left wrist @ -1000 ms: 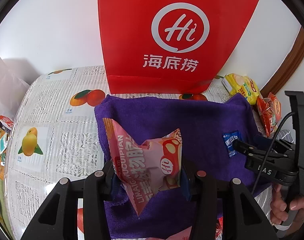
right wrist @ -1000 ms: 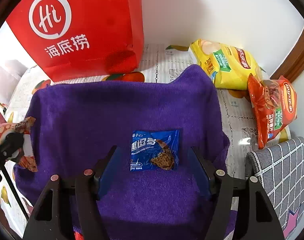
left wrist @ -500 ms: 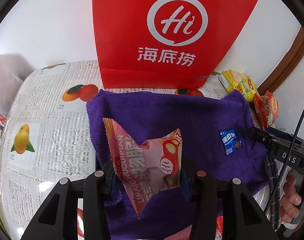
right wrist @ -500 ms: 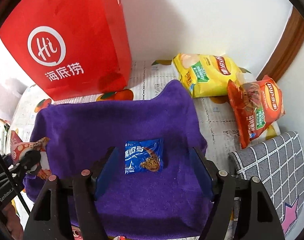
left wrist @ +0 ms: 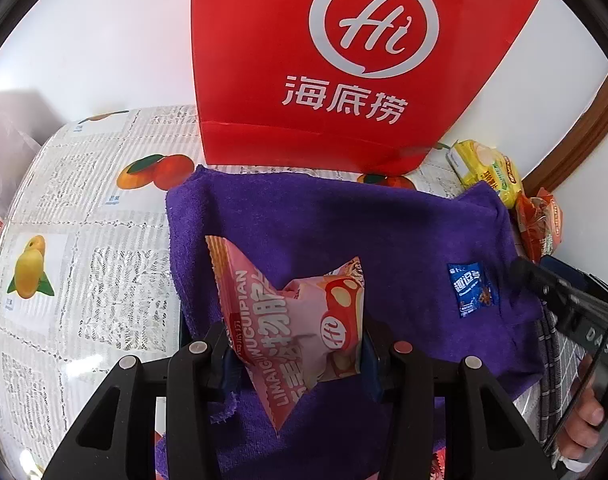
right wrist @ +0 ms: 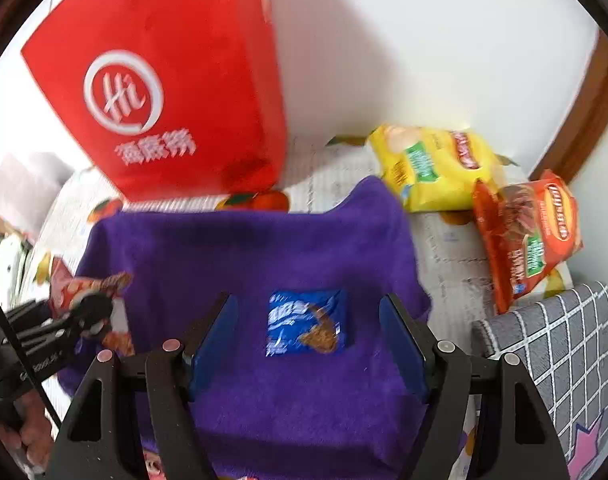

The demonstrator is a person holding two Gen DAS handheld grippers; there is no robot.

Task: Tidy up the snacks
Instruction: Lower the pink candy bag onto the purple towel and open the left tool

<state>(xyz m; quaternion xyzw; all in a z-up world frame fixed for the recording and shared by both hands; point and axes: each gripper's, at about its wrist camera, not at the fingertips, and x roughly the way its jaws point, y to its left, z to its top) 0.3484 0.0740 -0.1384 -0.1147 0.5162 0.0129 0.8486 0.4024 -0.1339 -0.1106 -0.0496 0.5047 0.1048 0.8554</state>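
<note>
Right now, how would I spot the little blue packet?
Find the tall red paper bag against the wall; a purple towel lies before it. On the towel, between the open right gripper fingers, lies the small blue cookie packet, the only blue wrapper.
</note>
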